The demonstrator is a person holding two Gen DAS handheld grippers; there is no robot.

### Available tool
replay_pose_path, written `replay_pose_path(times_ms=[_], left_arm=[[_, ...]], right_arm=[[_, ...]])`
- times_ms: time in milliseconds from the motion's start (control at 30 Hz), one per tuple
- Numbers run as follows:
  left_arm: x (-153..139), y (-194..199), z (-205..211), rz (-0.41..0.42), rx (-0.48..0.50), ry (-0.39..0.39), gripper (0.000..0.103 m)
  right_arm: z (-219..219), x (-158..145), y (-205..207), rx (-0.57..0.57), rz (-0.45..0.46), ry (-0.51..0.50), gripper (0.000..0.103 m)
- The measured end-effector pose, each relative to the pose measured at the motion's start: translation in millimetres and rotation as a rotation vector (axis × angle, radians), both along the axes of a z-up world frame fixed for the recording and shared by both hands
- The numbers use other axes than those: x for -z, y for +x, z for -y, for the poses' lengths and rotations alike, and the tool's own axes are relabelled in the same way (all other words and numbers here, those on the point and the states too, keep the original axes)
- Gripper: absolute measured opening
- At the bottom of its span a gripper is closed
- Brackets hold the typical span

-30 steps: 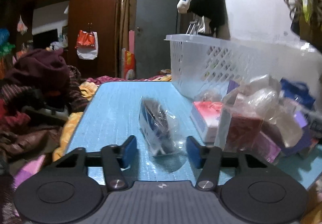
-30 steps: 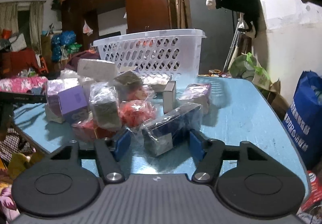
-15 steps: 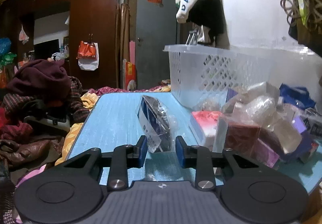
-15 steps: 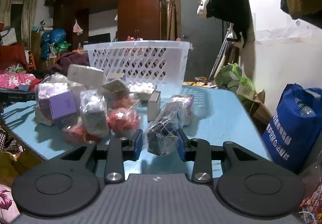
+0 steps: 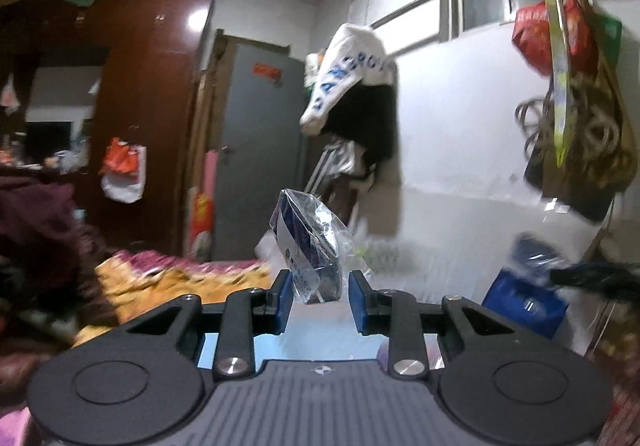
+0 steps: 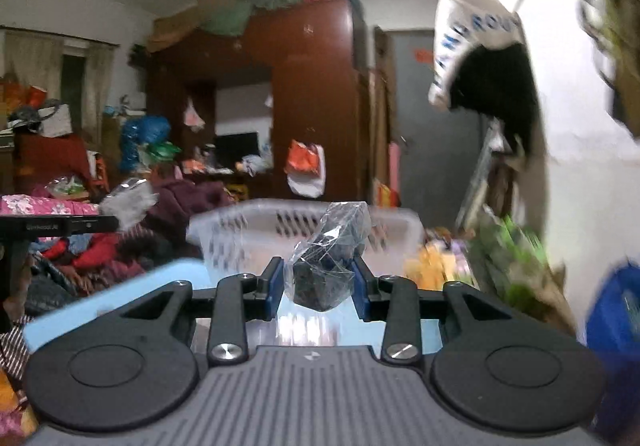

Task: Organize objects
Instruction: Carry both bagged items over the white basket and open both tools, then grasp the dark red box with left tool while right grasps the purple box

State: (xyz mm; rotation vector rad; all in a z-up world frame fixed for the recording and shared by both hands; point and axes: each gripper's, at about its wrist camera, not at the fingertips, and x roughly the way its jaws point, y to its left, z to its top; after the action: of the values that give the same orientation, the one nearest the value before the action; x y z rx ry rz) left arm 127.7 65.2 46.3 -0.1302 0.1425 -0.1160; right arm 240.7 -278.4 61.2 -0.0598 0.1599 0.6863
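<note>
Above the blue table, the left gripper and right gripper each pinch a light, crinkly, likely slippery plastic-wrapped packet low down, near the white laundry basket.

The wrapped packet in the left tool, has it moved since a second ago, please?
Yes. The wrapped packet has risen off the blue table, now hanging before the grey door.

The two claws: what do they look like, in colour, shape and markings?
Both look alike. The left claw and the right claw each have black linked arms joined by silver screws, ending in fingers with blue pads. Behind them sit two round black discs and a grey ribbed plate with a small round mark at its front edge. No cables or sleeves show.
</note>
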Motion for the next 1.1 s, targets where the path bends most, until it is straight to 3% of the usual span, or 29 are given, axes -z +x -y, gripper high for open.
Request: replay_pose_path(times_ms=[200, 233, 267, 333, 400, 467, 567, 700, 800, 867, 1033, 1100], left_arm=[[-27, 89, 14, -0.08, 0.011, -0.037, 0.037], [-27, 100, 17, -0.101, 0.017, -0.034, 0.041], [-25, 108, 21, -0.121, 0.015, -0.021, 0.055], [-18, 118, 31, -0.152, 0.011, 0.039, 0.077], [-12, 114, 32, -0.168, -0.033, 0.085, 0.077], [-10, 89, 23, -0.124, -0.025, 0.065, 0.077], [0, 34, 5, -0.075, 0.021, 0.001, 0.086], [40, -27, -1, -0.038, 0.014, -0.026, 0.09], [68, -49, -2, -0.054, 0.023, -0.104, 0.09], [78, -59, -5, -0.066, 0.036, -0.139, 0.09], [90, -75, -4, -0.057, 0.007, -0.043, 0.09], [98, -76, -4, -0.086, -0.002, -0.006, 0.09]], right_arm=[[-60, -30, 70, -0.066, -0.029, -0.069, 0.039], [-68, -30, 78, -0.067, -0.037, -0.089, 0.039], [-73, -28, 84, -0.065, -0.048, -0.113, 0.043], [-81, -24, 93, -0.056, -0.066, -0.153, 0.057], [-77, -22, 90, -0.007, -0.047, -0.152, 0.097], [-56, -21, 75, 0.006, -0.026, -0.094, 0.102], [-14, -8, 52, 0.045, -0.047, -0.05, 0.103], [27, 43, 57, 0.193, -0.202, -0.085, 0.103], [26, 74, 63, 0.273, -0.298, -0.166, 0.103], [22, 87, 63, 0.251, -0.329, -0.205, 0.103], [19, 103, 51, 0.179, -0.373, -0.159, 0.096], [16, 104, 50, 0.17, -0.365, -0.172, 0.08]])
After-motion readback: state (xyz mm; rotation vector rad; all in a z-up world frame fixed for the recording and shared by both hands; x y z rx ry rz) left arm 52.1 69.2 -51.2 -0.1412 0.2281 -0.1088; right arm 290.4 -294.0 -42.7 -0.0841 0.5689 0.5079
